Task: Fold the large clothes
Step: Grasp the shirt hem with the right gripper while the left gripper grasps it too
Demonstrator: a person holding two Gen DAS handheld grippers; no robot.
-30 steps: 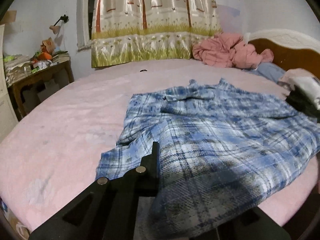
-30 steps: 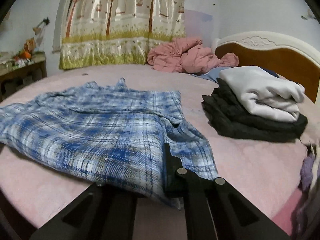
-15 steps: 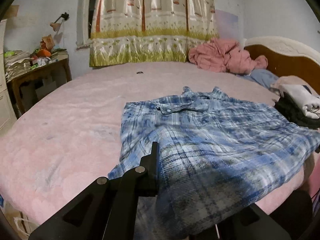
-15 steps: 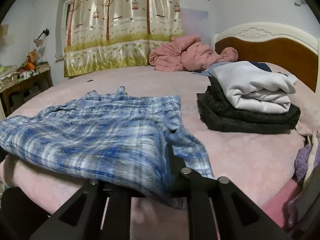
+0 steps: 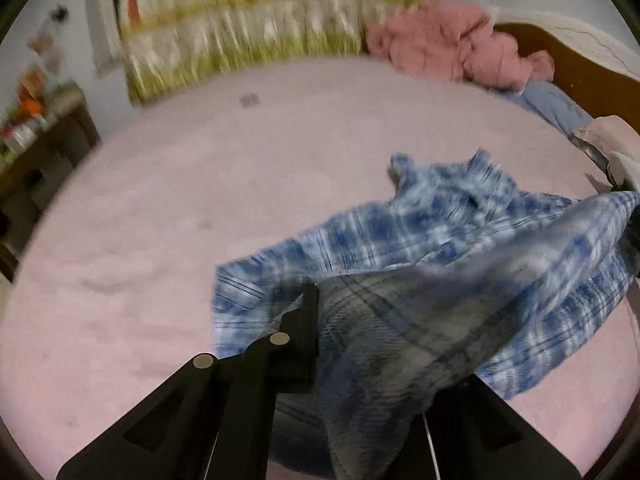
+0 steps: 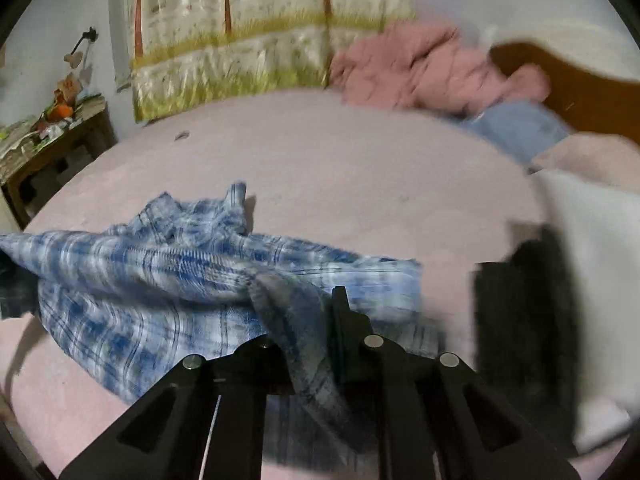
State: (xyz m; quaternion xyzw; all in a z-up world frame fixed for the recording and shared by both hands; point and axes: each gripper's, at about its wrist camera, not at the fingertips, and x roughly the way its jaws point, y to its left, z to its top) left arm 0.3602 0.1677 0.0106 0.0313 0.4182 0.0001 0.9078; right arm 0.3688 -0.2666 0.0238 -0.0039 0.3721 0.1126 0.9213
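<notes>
We are holding the blue plaid shirt (image 5: 460, 248) with both grippers, lifted off the pink bed (image 5: 200, 184) along its near hem while its collar end is lying crumpled toward the middle of the bed. Our left gripper (image 5: 320, 344) is closed on the hem, with cloth draping over its right finger so that finger is hidden. Our right gripper (image 6: 316, 320) is likewise clamped on a bunched fold of the shirt (image 6: 180, 264), the cloth running down between its jaws. The hem is sagging between the two grippers, and the far side of the shirt is touching the bed only around the collar. To the left of the shirt the bed is lying bare out to its left edge, where a wooden side table (image 6: 52, 148) is standing just beyond. Beyond the collar the bed is running open up to the far edge under the curtain (image 6: 256, 40). On the right, room is tighter: a dark and white stack of folded clothes (image 6: 560, 280) is sitting near the bed's right edge, just beside the shirt's right corner. A pink quilt (image 5: 452, 48) is heaped at the far right corner against the headboard (image 5: 580, 64). Both views are blurred.
</notes>
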